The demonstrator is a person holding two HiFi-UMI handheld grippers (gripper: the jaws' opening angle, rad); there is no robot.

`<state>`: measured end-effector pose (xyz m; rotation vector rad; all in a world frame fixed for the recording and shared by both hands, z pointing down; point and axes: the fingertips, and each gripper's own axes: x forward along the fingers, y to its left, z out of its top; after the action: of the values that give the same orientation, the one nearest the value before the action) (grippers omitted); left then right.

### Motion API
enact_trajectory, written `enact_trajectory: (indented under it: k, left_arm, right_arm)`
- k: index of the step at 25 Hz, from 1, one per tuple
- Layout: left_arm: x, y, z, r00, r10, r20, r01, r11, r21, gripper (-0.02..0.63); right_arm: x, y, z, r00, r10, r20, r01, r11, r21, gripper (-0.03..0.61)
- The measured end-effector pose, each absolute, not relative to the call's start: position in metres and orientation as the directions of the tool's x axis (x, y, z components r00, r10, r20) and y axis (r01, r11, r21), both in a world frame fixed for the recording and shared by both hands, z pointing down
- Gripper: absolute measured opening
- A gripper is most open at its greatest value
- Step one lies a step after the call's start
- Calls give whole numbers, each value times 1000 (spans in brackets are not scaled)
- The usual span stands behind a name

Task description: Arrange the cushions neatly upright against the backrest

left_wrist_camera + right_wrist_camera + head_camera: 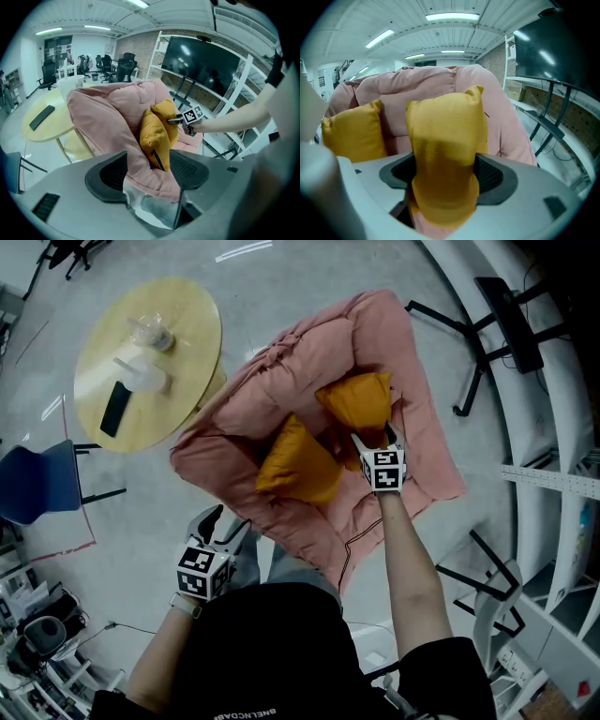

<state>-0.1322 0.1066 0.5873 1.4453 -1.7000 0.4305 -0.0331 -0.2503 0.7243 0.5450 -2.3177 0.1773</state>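
— Where is the right gripper?
— Over the seat of the pink padded chair. Its jaws are clamped on the lower end of an orange cushion, and the fabric bulges out past both pads.
— How does that cushion stand?
— Upright, on the right half of the seat, rising away from the gripper towards the backrest. I can't quite tell whether its top touches the backrest.
— And the other one?
— The second orange cushion stands on its edge just left of the held one. Neither gripper touches it.
— The left gripper?
— Back at the chair's front edge, beside the person's knee and apart from both cushions. Its jaws stand wide apart. Pink fabric shows in the gap, but the pads press on nothing.
— Anything else nearby?
— A round yellow desk to the left of the chair.
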Motion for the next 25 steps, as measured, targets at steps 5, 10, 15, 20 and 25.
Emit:
enact_trajectory:
  k: [5, 10, 15, 20, 25]
  left_arm:
    - [-132, 109, 588, 24, -640, 768, -927, 273, 256, 282]
    - [-131, 110, 588, 25, -649, 760, -927, 269, 260, 282]
    - [-137, 109, 586, 35, -663, 747, -929, 254, 269, 282]
    - [-142, 94, 581, 75, -692, 718, -938, 195, 286, 282]
    - [-150, 74, 578, 151, -718, 679, -940, 109, 324, 282]
  right_arm:
    - [-40, -253, 742, -607, -266, 749, -429, 903, -26, 431]
    - [-35, -254, 743, -587, -247, 771, -429, 902, -38, 470]
    - [-29, -252, 731, -598, -267, 756, -475, 877, -66, 474]
    - [-20, -259, 688, -664, -361, 655, -586, 795, -156, 474]
    - [-18, -233, 641, -748, -401, 529, -621, 703, -345, 472]
